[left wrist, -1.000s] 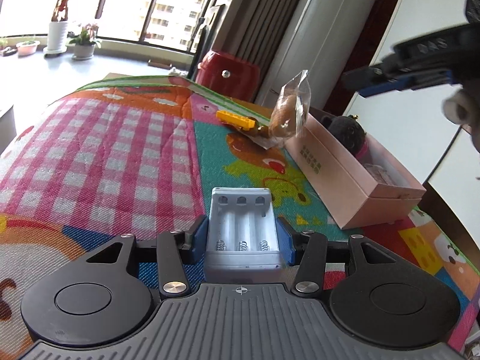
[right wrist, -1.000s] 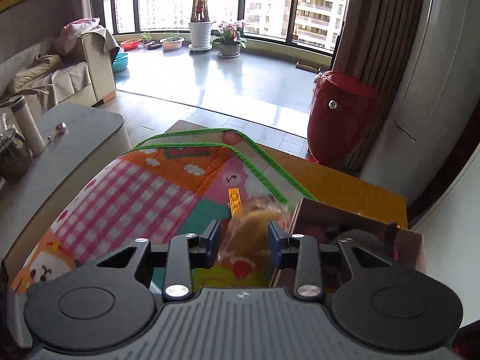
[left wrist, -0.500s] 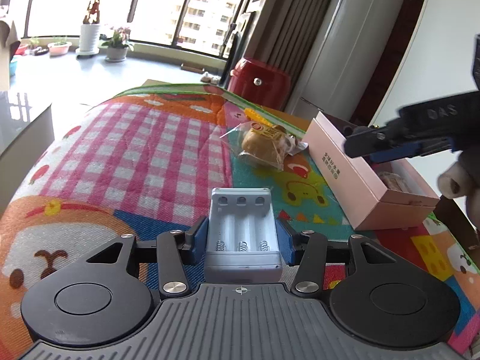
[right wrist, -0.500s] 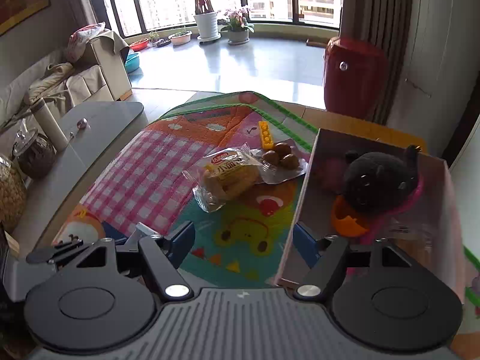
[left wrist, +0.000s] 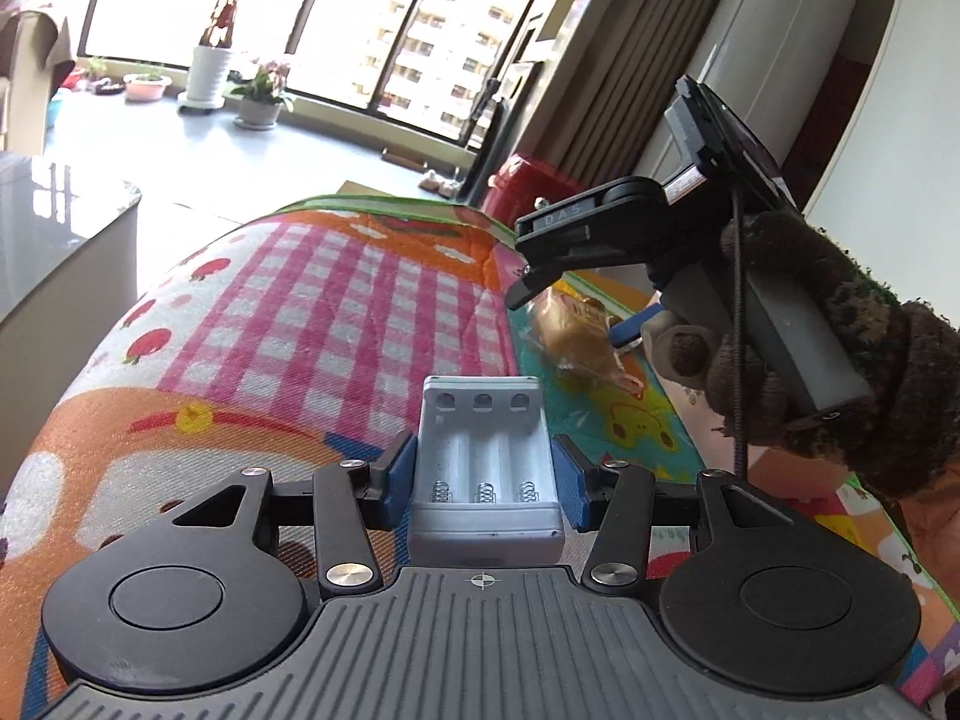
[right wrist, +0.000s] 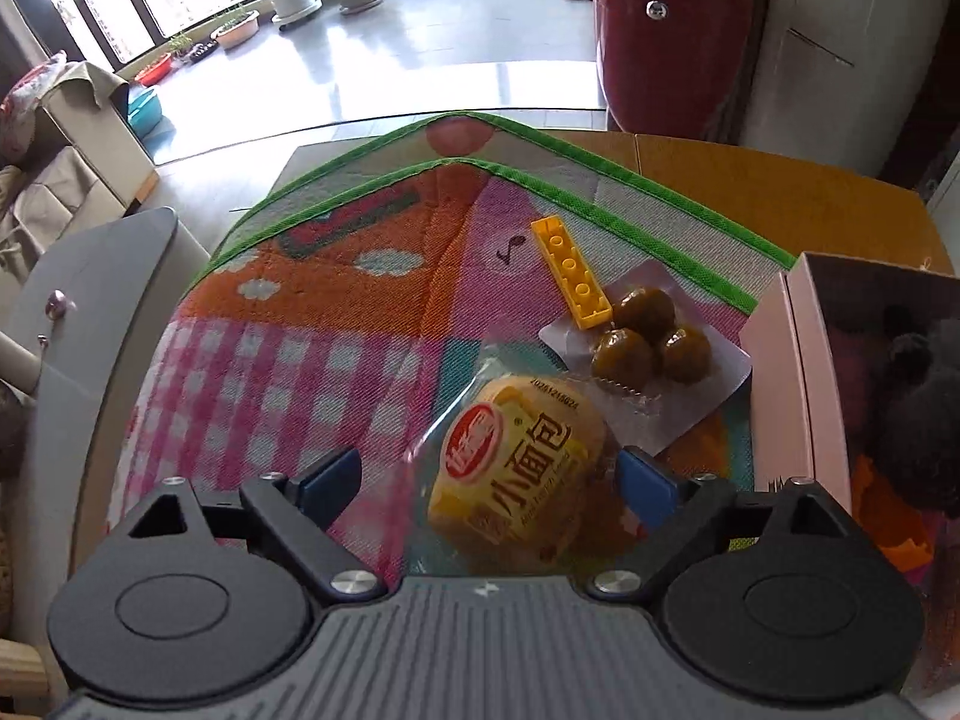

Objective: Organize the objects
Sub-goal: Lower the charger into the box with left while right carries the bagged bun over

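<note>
My left gripper [left wrist: 485,450] is shut on a white three-slot battery holder [left wrist: 486,516], held above the colourful play mat [left wrist: 336,324]. A wrapped small bread [right wrist: 516,474] lies on the mat, also seen as a bread packet [left wrist: 582,342] in the left wrist view. My right gripper [right wrist: 489,468] points down over it. Its jaws are opening, with the bread between them; the left pad stands clear of it and the right pad sits close to the wrapper. A gloved hand [left wrist: 810,348] holds that gripper.
A yellow toy brick [right wrist: 570,270] and a clear packet of three brown balls [right wrist: 648,342] lie just beyond the bread. A pink box [right wrist: 798,372] at the right holds a black plush toy [right wrist: 924,420]. A red bin [right wrist: 666,30] stands past the table.
The right gripper let go of the bread, which dropped onto the mat, then came down over it with its jaws spreading. The left gripper shifted a little, still holding the battery holder.
</note>
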Motion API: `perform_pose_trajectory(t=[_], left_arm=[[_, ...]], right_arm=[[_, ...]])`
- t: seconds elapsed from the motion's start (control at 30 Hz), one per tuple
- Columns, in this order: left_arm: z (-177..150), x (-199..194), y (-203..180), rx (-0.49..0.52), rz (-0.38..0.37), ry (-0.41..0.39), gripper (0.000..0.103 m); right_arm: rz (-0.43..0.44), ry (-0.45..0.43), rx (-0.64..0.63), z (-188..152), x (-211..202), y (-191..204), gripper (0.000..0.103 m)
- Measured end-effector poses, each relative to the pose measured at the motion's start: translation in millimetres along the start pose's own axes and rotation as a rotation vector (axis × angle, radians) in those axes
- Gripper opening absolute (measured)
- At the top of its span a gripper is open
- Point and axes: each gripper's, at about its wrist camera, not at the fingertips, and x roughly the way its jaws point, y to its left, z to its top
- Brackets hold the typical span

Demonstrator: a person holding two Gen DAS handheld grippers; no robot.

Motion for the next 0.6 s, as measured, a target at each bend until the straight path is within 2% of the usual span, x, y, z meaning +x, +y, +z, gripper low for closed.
perform_pose_trajectory(t=[0.07,0.1,0.13,0.23,0.43,0.6], left_arm=[[-1,-1,1,-0.002,-0.003,0.005,0.053],[-3,-2,1,-0.001,-0.011,0.009,0.053],[-4,-2,0,0.002,-0.018,0.017,0.053],[-9,-1,-7,0.014,-0.031,0.043,0.053],[-16,-3,-34,0.052,-0.072,0.08,0.053],[-23,-5,-66,0.131,-0.095,0.122,0.053]], right_arm=[[-0.037,-0.012,-0.023,0,6,4,0.076],[-0.041,0.003,-0.032,-1,8,4,0.061],[-0.029,0.007,-0.034,-4,7,3,0.059],[-0.007,0.012,-0.064,-17,-10,-2,0.055],[0.105,-0.036,-0.17,-74,-85,-19,0.055],[0.142,-0.133,-0.201,-130,-146,-58,0.055]])
